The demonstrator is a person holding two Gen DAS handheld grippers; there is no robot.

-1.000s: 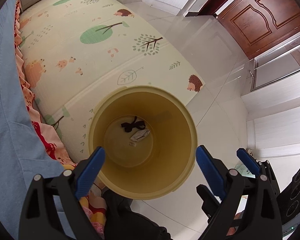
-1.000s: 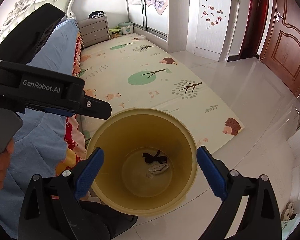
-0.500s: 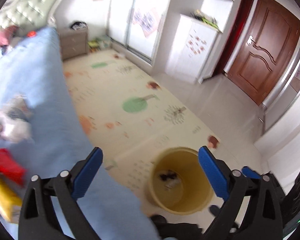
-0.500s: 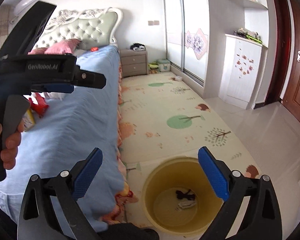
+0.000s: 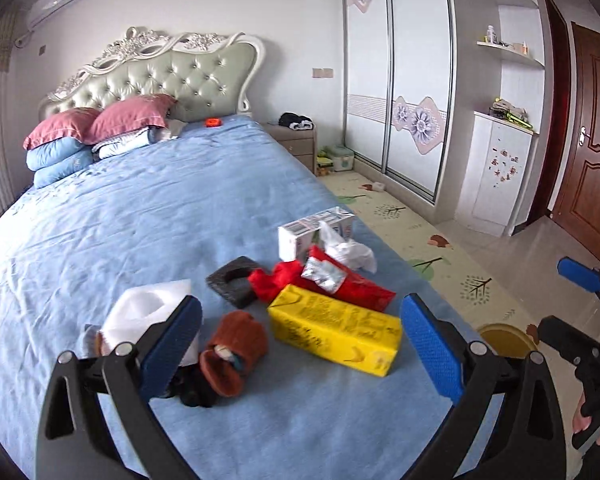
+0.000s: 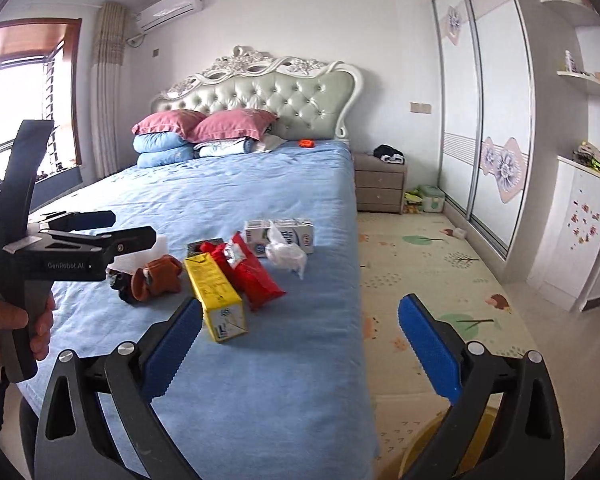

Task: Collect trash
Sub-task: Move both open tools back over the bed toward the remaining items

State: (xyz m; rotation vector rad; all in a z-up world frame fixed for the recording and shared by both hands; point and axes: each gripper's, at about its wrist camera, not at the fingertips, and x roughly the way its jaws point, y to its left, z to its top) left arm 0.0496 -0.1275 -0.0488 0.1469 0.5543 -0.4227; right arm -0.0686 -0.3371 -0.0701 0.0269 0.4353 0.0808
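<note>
Covering most of both views — bed: the blue-sheeted bed (image 5: pixel 148 216) runs back to a tufted headboard, with a play mat (image 6: pixel 428 264) on the floor along its right side.
Bin: a yellow bin (image 5: pixel 504 338) stands on the floor beside the bed's near corner; only part of its rim shows past the left tool, and a sliver at the bottom edge of the right view.
Left hand-held gripper (image 5: pixel 300 344): jaws spread wide, having just been opening, nothing between the pads; it hangs above the near end of the bed, facing the trash pile.
Right hand-held gripper (image 6: pixel 300 344): jaws just as wide, also just been opening, empty; it sits over the bed's right edge.
Trash pile: all lying on the sheet near the foot of the bed, close together.
Yellow carton (image 5: pixel 336 330): on its side, nearest the tools.
Red wrapper (image 5: pixel 352 284): touching the carton's far side, a silver scrap on top.
White box (image 5: pixel 312 234): behind the wrapper, with a crumpled clear bag (image 5: pixel 346 248) against it.
White foam (image 5: pixel 144 314): left of the pile.
Brown cloth item (image 5: pixel 236 350): between foam and carton.
Black foam frame (image 5: pixel 236 280): just behind it.
</note>
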